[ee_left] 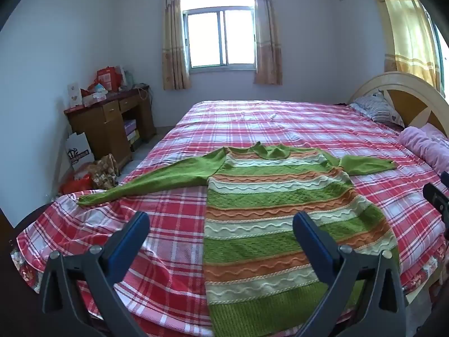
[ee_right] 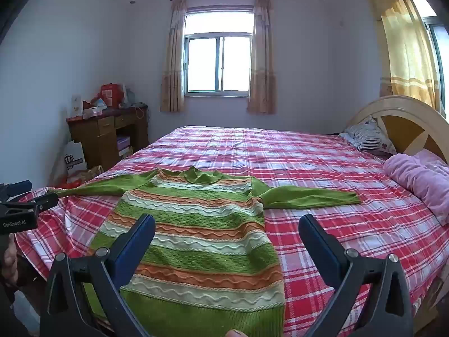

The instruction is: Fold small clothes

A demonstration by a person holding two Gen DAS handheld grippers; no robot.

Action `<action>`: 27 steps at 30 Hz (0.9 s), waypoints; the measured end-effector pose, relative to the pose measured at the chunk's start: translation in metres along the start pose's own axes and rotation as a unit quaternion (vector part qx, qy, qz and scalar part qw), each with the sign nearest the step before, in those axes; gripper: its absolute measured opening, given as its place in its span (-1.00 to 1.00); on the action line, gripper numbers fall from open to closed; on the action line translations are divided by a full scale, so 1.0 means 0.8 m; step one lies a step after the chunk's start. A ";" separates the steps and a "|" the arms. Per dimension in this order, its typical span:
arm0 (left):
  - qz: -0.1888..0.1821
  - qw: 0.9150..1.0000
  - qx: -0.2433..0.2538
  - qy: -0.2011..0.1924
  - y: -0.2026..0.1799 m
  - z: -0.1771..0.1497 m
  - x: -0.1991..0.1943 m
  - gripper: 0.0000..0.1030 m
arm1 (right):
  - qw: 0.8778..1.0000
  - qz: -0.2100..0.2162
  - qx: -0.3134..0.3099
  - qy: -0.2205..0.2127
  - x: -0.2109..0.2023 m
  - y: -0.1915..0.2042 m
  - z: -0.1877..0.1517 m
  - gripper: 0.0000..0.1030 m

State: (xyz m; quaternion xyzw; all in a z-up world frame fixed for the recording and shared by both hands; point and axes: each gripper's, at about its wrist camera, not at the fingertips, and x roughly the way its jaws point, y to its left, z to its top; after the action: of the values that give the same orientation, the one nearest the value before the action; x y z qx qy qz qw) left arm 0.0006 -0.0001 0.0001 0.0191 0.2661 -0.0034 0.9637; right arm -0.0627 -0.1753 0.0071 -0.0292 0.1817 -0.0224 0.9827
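Observation:
A green sweater with orange and cream wavy stripes (ee_left: 269, 210) lies flat on the bed, hem toward me and both sleeves spread out; it also shows in the right wrist view (ee_right: 196, 230). My left gripper (ee_left: 221, 219) is open and empty, held above the sweater's left edge near the hem. My right gripper (ee_right: 227, 221) is open and empty, held above the sweater's right edge near the hem. The left gripper's body (ee_right: 25, 205) shows at the left edge of the right wrist view.
The bed (ee_left: 308, 123) has a red and white plaid sheet. A pink blanket (ee_right: 418, 182) and a pillow (ee_right: 367, 137) lie by the wooden headboard (ee_right: 404, 123) at right. A cluttered wooden desk (ee_left: 112, 123) and bags stand at left.

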 end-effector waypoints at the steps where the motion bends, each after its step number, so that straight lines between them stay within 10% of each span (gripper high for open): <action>1: -0.002 1.000 -0.001 0.000 0.000 0.001 0.001 1.00 | 1.000 0.000 0.001 0.000 0.000 0.000 0.000 0.98; 27: 0.009 1.000 -0.006 -0.020 0.011 0.007 -0.004 1.00 | 1.000 0.004 0.003 0.008 0.005 0.002 -0.008 0.98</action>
State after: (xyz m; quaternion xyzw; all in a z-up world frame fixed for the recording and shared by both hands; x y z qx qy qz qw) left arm 0.0008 0.0083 0.0073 0.0157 0.2462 0.0066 0.9691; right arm -0.0611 -0.1745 -0.0005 -0.0254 0.1898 -0.0188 0.9813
